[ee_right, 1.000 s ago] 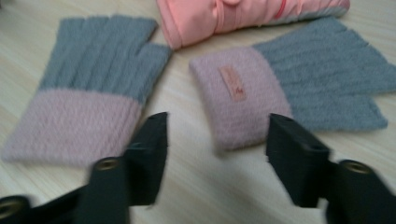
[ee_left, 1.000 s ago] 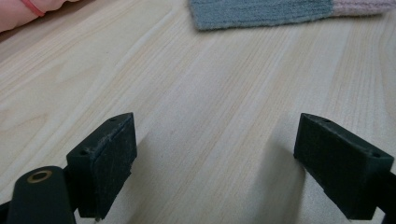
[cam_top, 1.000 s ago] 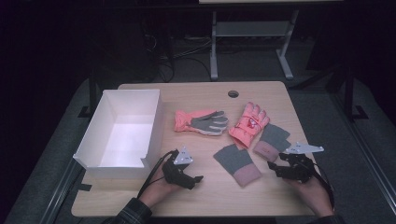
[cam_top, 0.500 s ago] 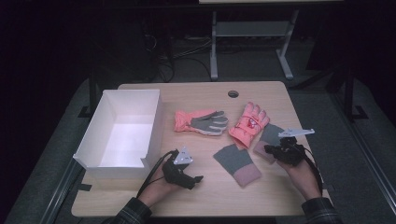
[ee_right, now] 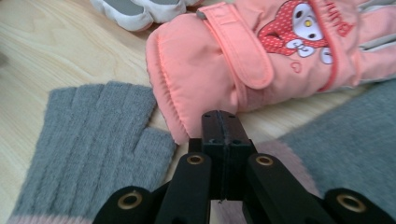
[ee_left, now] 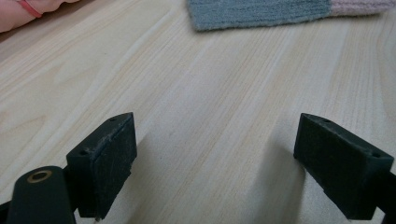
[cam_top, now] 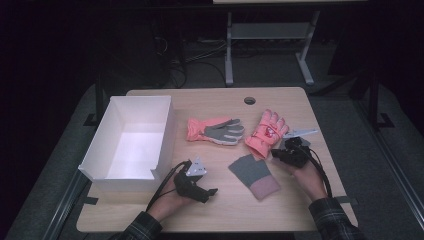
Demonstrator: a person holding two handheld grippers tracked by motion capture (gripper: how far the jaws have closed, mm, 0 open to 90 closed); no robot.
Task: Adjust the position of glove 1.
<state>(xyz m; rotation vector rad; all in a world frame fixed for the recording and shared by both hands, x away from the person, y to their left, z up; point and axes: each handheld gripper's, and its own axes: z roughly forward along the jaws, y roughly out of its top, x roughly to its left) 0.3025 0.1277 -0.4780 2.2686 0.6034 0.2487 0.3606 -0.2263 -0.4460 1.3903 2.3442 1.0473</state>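
A pale wooden table (cam_top: 210, 205) stood in a dark room, with a white box (cam_top: 131, 140) open at its left side and gloves spread across the middle. A pink glove lay palm up (cam_top: 212, 130) near the centre, and a second pink glove (cam_top: 266, 131) with a cartoon patch lay to its right. A grey knitted glove (cam_top: 254, 175) with a pink cuff lay nearer the person, and another grey one (ee_right: 345, 149) was mostly under the right hand.

The right gripper (cam_top: 280, 153) had its jaws pressed together with nothing between them, its tip just at the cuff end of the patched pink glove (ee_right: 261, 60). The left gripper (cam_top: 200, 190) rested low on bare wood near the box, jaws spread wide and empty; ahead of it lay the grey glove's edge (ee_left: 261, 11).

The work seemed to be gathering the gloves, probably into the box, and the right hand looked set to take the patched pink one. To do that well, the jaws would first need to part, since a clenched tip would only push the padded cuff along. The cuff was thick and soft, so a deep bite over its folded edge would likely hold better than a nip at the fabric. The grey glove lay close beside the cuff, and care would be needed not to catch it too.
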